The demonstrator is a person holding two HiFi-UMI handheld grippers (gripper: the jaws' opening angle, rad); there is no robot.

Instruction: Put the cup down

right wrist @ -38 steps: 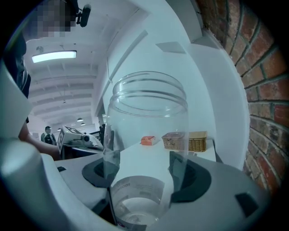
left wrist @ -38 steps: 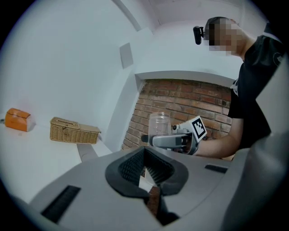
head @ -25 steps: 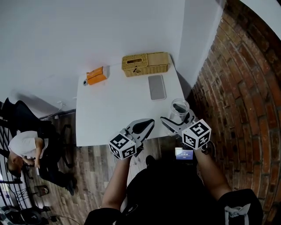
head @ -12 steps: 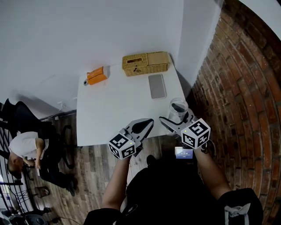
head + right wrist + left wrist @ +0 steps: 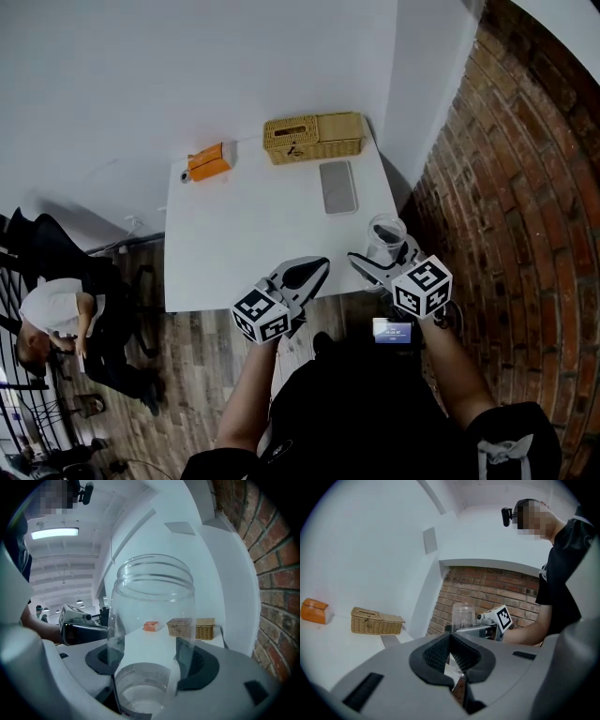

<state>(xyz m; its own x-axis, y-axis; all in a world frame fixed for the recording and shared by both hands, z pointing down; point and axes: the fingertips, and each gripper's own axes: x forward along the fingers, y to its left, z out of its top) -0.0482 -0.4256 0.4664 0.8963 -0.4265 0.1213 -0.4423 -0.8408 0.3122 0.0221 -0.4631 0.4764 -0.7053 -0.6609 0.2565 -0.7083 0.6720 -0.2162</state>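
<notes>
White table (image 5: 246, 239) is the biggest thing, long axis running away from the camera. White wall along its far edge, brick wall (image 5: 525, 187) close off its right edge, wood floor (image 5: 202, 366) below the near edge. Right gripper (image 5: 380, 255) is at the near-right corner, jaws spread wide with the pads pinching the lower wall of the cup from both sides. Left gripper (image 5: 314, 267) is just to its left, tips over the near edge strip and body hanging out over the floor; jaws pressed together, nothing between them. Wicker basket (image 5: 312, 137) sits at the far-right corner, long side along the back wall. Grey flat slab (image 5: 337, 187), phone-like, lies just in front of it, long axis pointing toward the near edge. Cup (image 5: 152, 620) is clear plastic, upright, mouth up, long axis vertical, a label band round the base. It's over the near-right corner, near both the right and near edges; can't tell if the base touches the top. Orange box (image 5: 207, 161) is at the far left by the wall, well apart from the cup. Open room: bare tabletop left of the cup across the whole middle, and a gap between cup and slab. Tight only on the brick side.
</notes>
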